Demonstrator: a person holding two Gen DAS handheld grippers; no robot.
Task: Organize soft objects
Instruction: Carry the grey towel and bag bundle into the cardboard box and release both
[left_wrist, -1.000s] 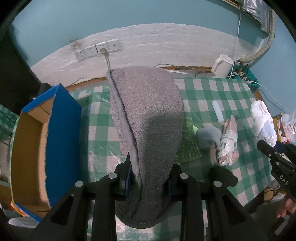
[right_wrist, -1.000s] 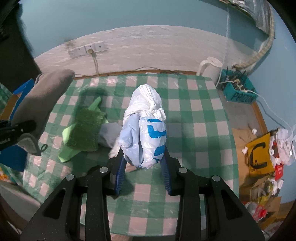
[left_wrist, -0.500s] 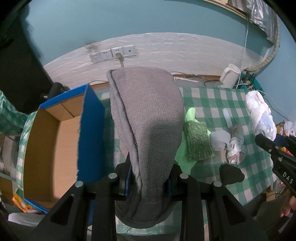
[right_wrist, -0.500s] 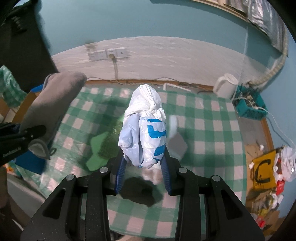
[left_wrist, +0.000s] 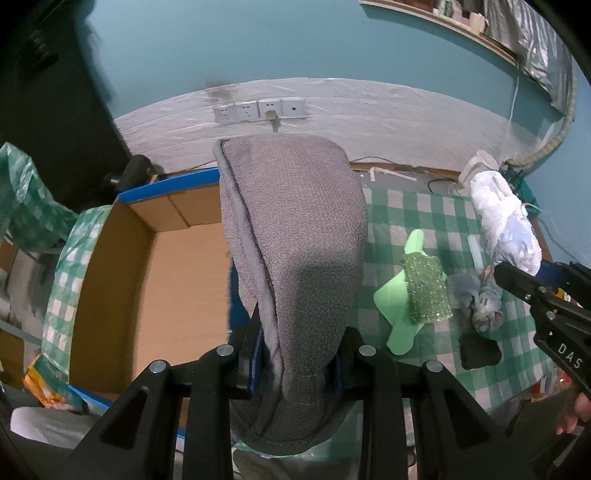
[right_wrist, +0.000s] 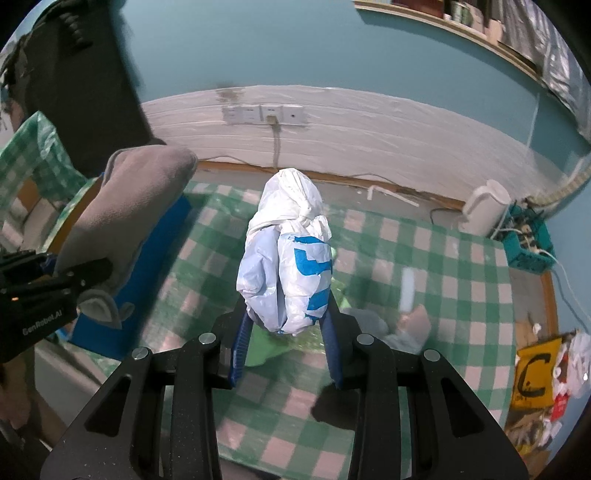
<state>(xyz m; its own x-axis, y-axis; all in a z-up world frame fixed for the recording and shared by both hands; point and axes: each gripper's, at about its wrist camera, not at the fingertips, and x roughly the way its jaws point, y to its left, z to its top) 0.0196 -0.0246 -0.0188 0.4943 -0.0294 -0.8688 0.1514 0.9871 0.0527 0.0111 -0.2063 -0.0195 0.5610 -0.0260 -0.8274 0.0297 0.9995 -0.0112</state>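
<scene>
Left gripper (left_wrist: 301, 363): fingers (left_wrist: 255, 360) clamping on a folded grey towel (left_wrist: 295, 236), gripping it near its lower end, with the towel standing up and away from the fingers. Holding it in the air at the right edge of the open cardboard box (left_wrist: 147, 280); whether above the box floor or just outside its blue wall, cannot tell. Showing in the right wrist view as the same towel (right_wrist: 129, 206) pinched in the left gripper (right_wrist: 86, 275), hanging over the near blue wall of the box (right_wrist: 147, 280).

Right gripper (right_wrist: 286, 332): fingers (right_wrist: 239, 343) squeezing a knotted white and blue plastic bag (right_wrist: 288, 258), the knot pointing away from the fingers. Holding it in the air to the right of the box, above the desk (right_wrist: 461, 295) with its green and white checked cloth. Appearing in the left wrist view as the bag (left_wrist: 506, 221) carried at the tip of the right gripper (left_wrist: 524, 277).

Lying on the desk to the right of the box: a green scouring pad (left_wrist: 426, 290) resting on a pale green cloth (left_wrist: 397, 314), a crumpled grey rag (left_wrist: 476, 295) just beside the pad on the side away from the box. Standing at the far right corner of the desk, well apart from the box: a white kettle (right_wrist: 484, 208).
</scene>
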